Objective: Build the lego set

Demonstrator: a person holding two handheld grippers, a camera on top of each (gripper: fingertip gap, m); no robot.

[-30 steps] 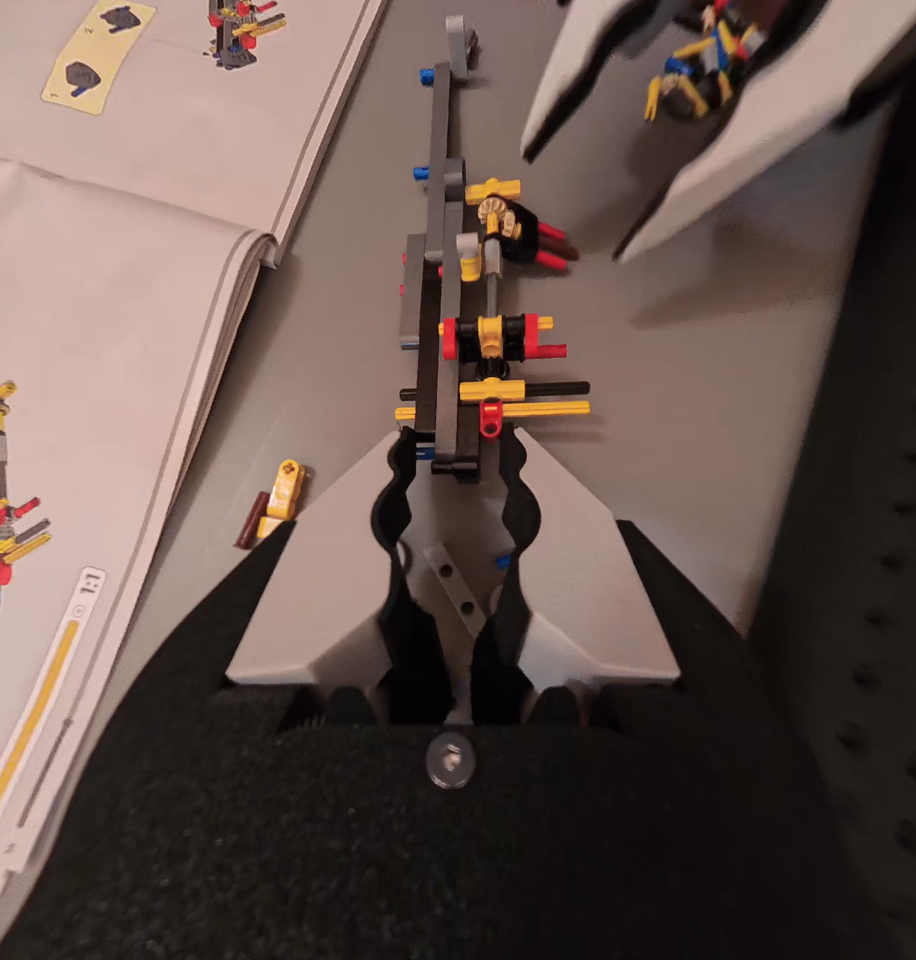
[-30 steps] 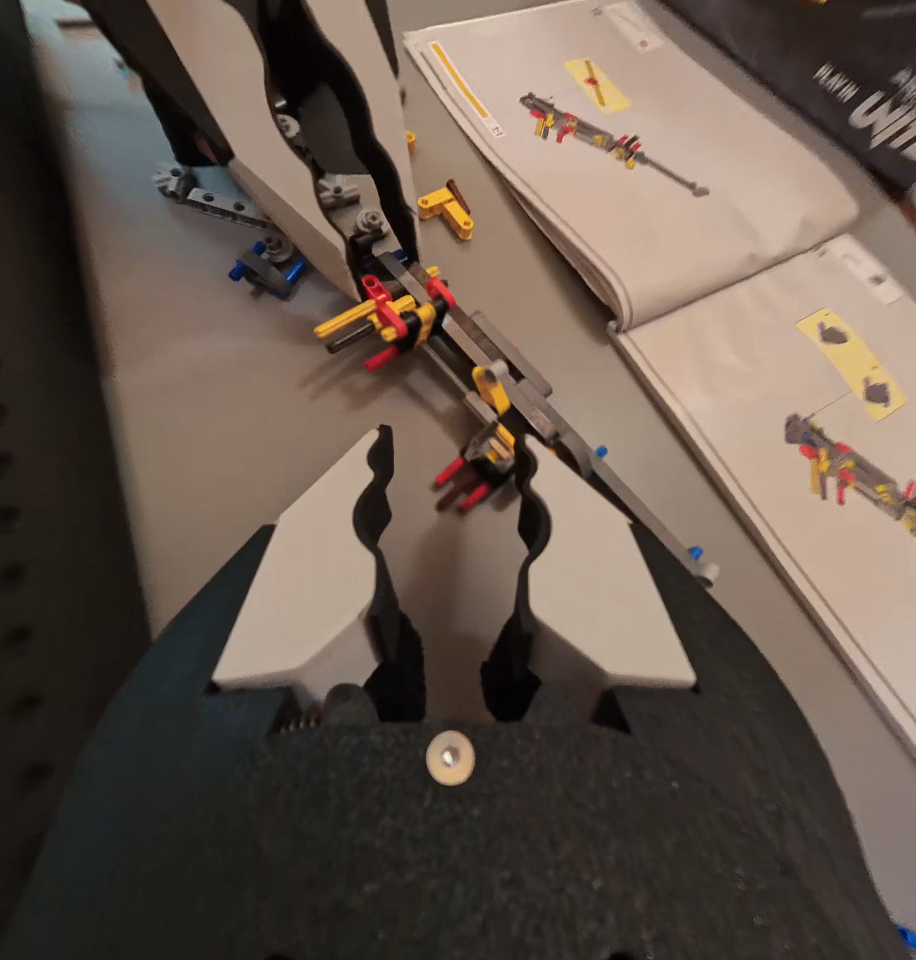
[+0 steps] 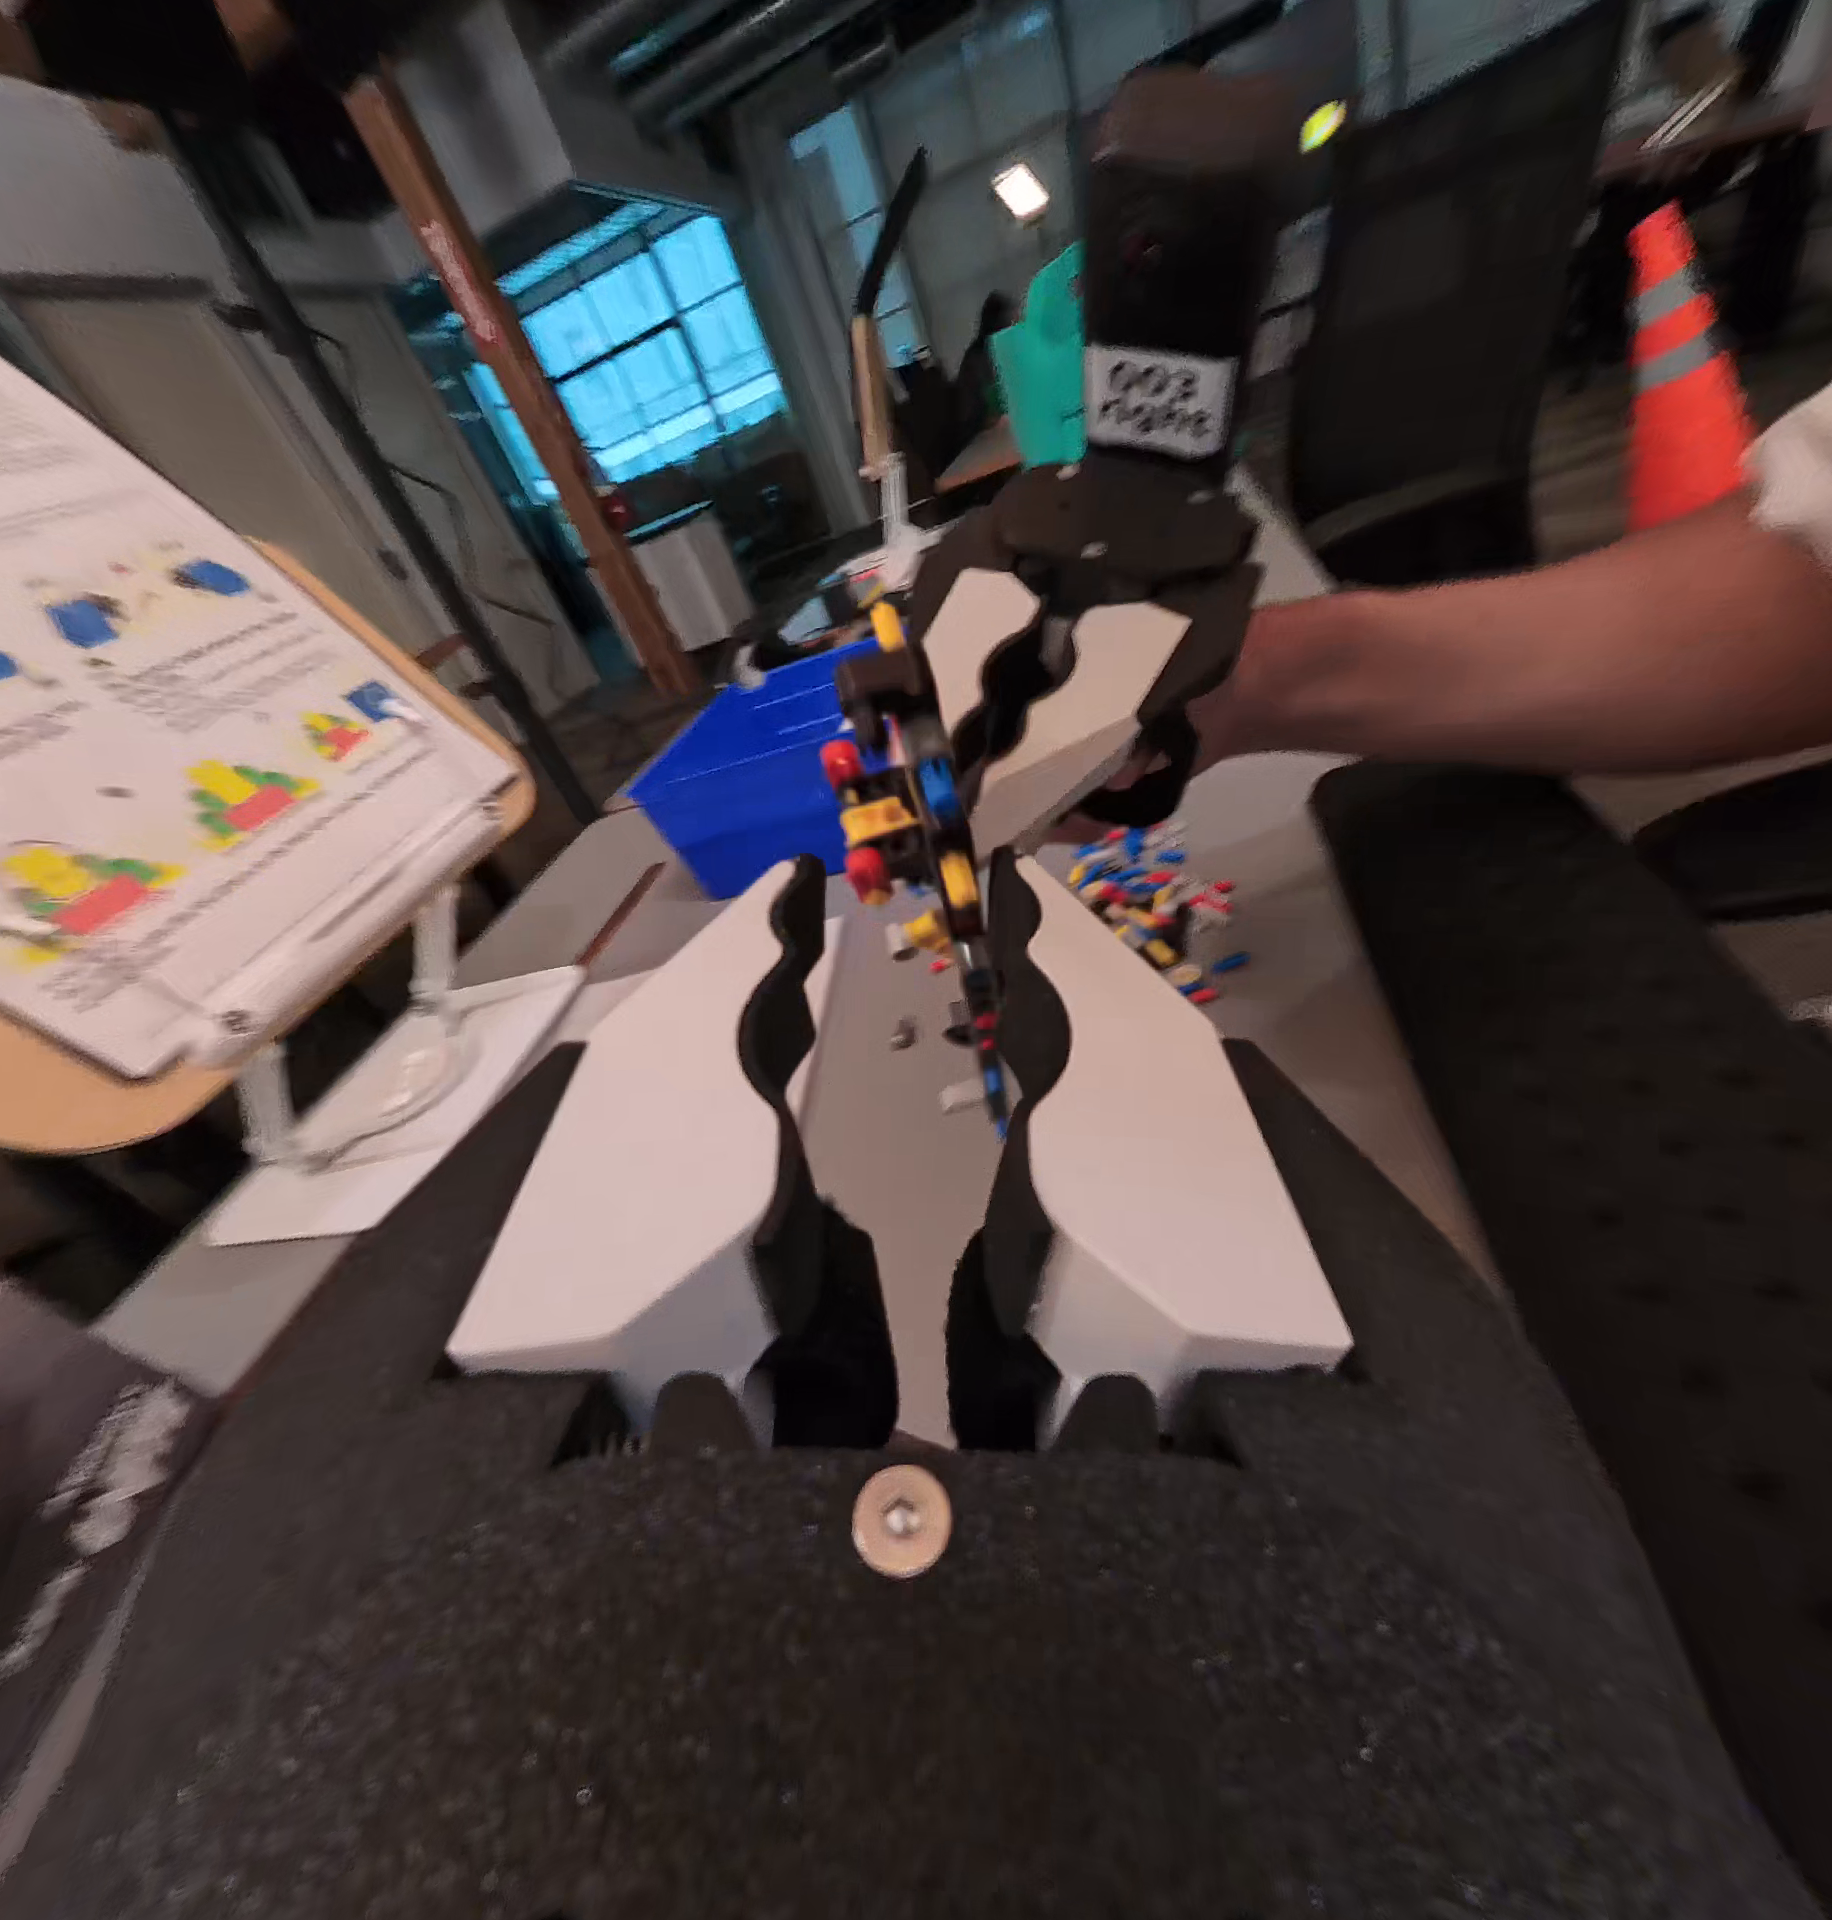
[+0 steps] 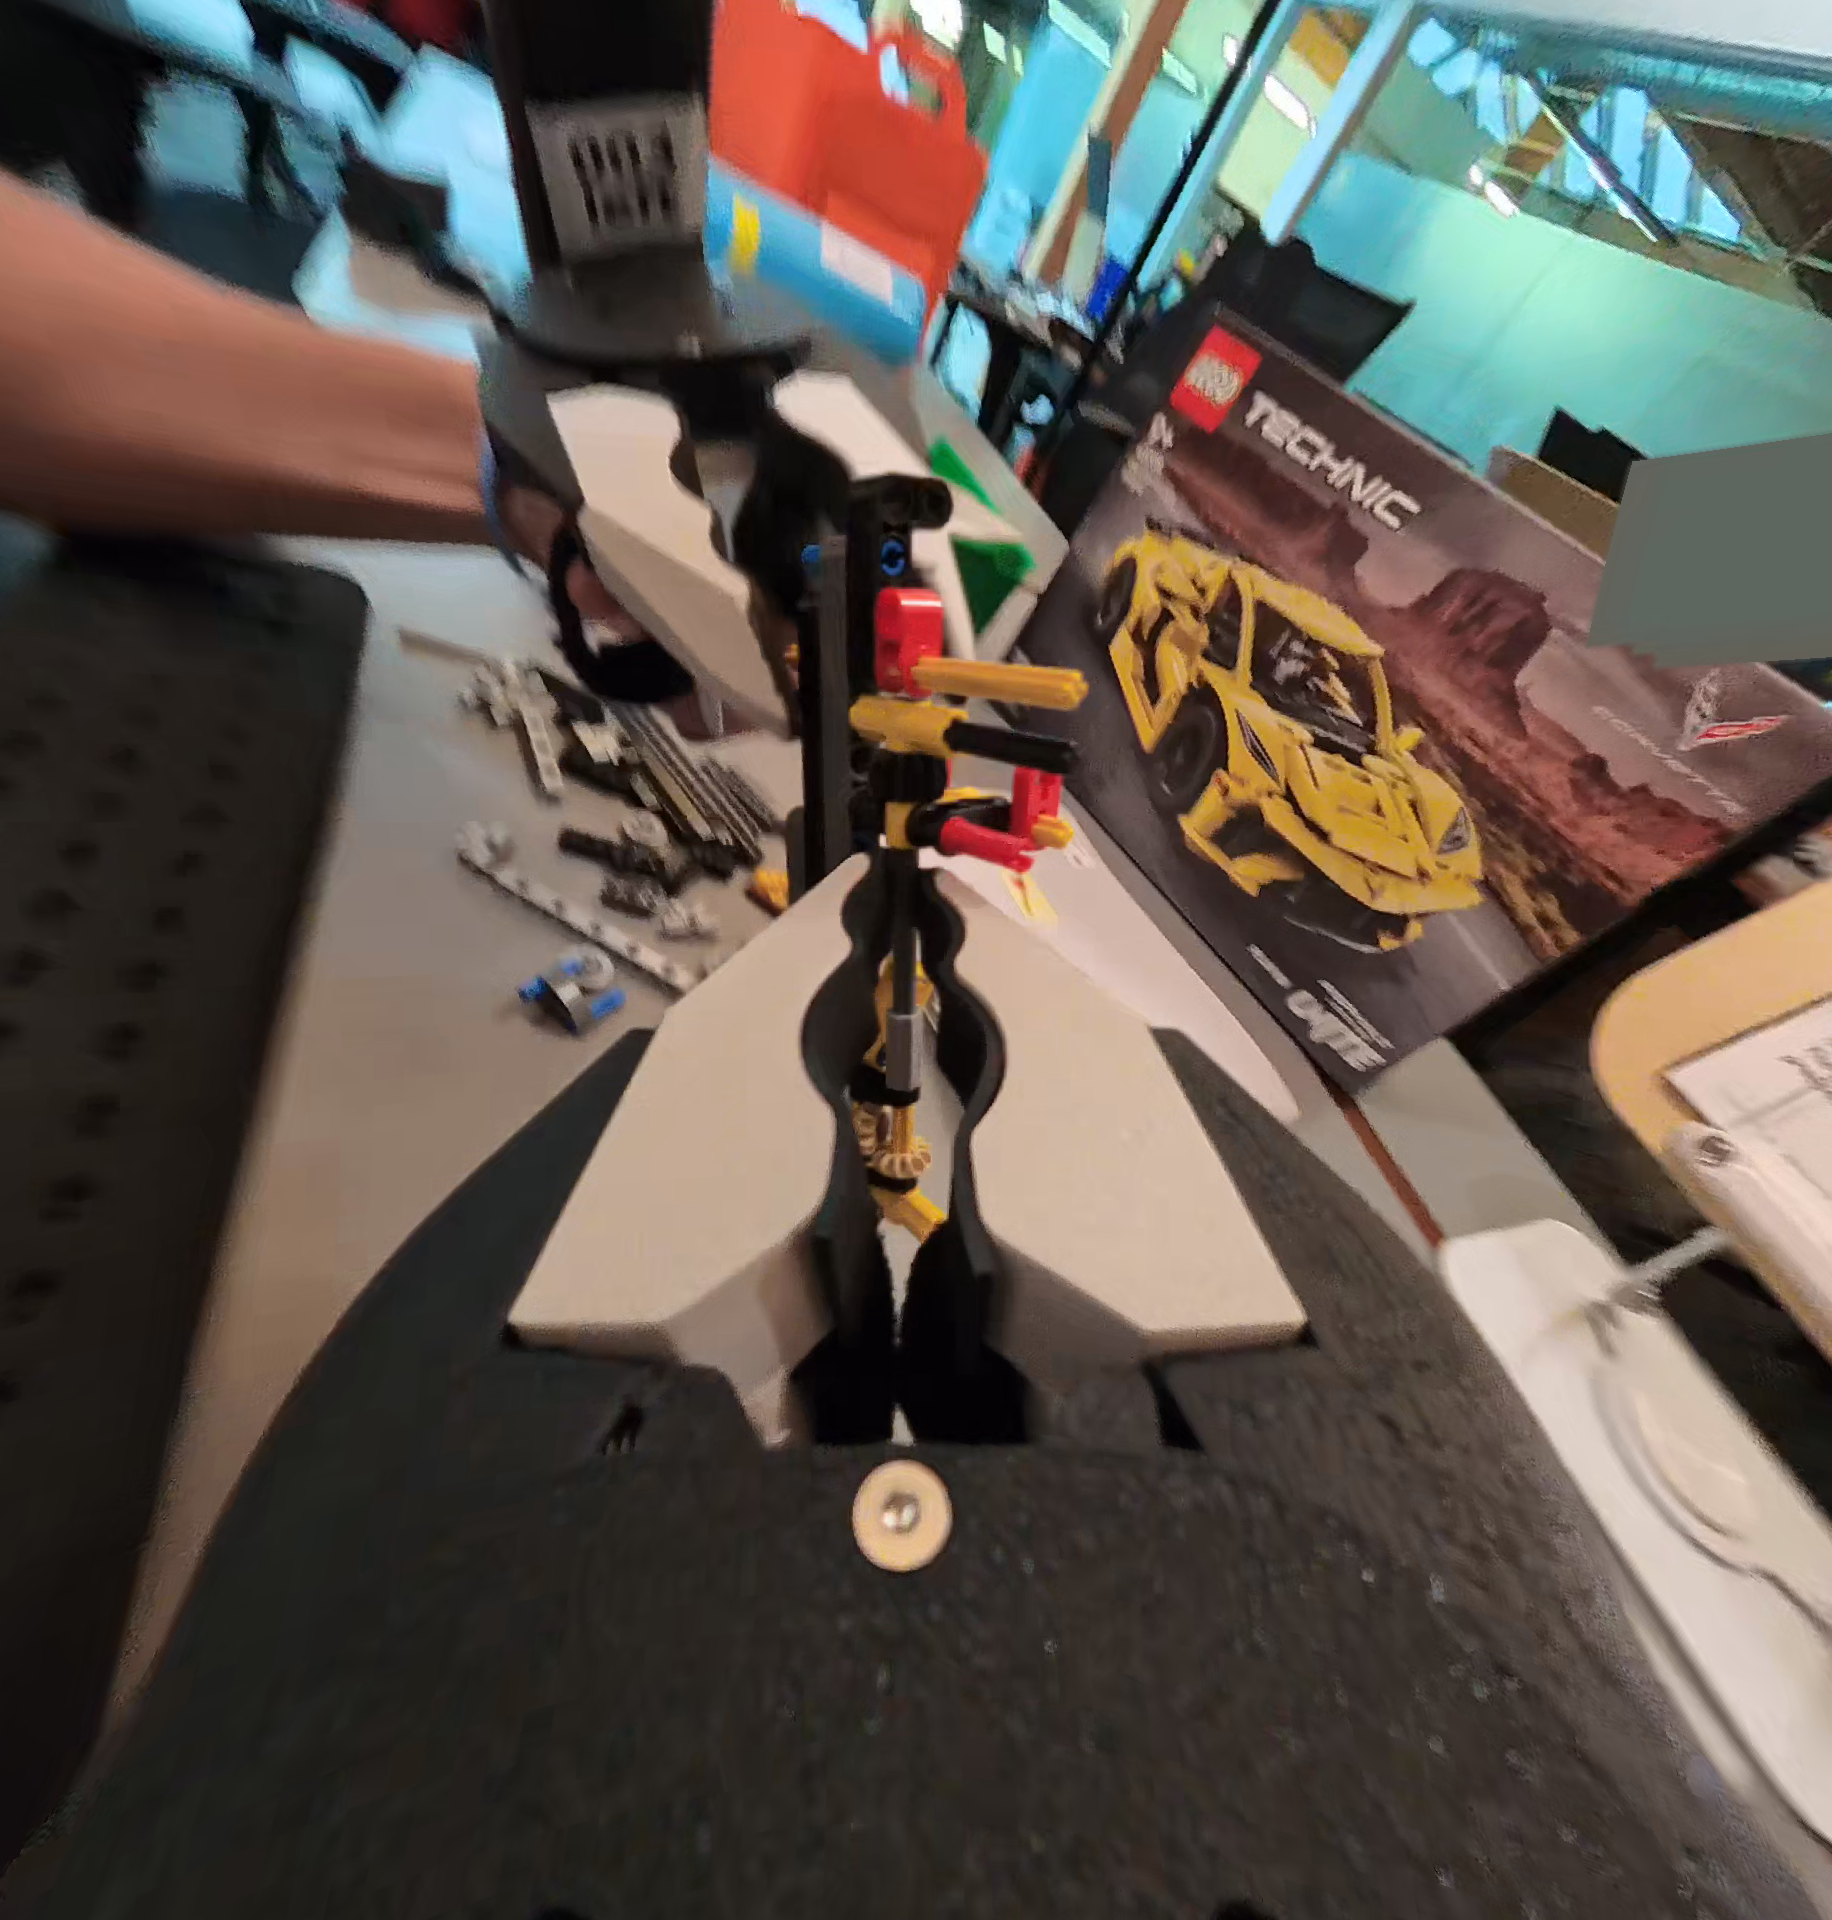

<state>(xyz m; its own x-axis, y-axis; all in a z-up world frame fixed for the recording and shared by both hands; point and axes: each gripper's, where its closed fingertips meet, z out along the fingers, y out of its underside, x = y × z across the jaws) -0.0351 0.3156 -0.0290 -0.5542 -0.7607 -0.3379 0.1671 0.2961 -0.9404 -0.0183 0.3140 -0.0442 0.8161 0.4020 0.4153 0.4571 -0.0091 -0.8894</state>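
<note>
Lifted off the tabletop since a second ago, the lego assembly (image 4: 896,790) now stands nearly upright in the air, where earlier it lay flat beside the open instruction booklet with the left tool at its end. In the right wrist view the right tool (image 4: 896,904) is clamped on the lower part of the assembly, its pads pressed around the thin axle and tan gear, while the red and yellow connectors stick out toward 3 o'clock above the fingertips. In the left wrist view the left tool (image 3: 896,883) stands apart, its fingers wide, with the assembly (image 3: 907,821) passing close along the right-hand finger; I cannot tell whether it touches. Loose pieces (image 3: 1151,914) lie scattered on the tabletop (image 3: 1296,997) toward 1 o'clock, a blue bin (image 3: 746,779) sits at 11 o'clock, and more grey beams (image 4: 600,769) lie at 10 o'clock in the right wrist view, with the set's box (image 4: 1359,727) at 2 o'clock. The risk, as I judge it, is leverage: a long, slender build held at one end can twist or pop a pin loose if the left tool closes off-centre or pushes sideways, and a squeeze on the gear could shift the axle.
</note>
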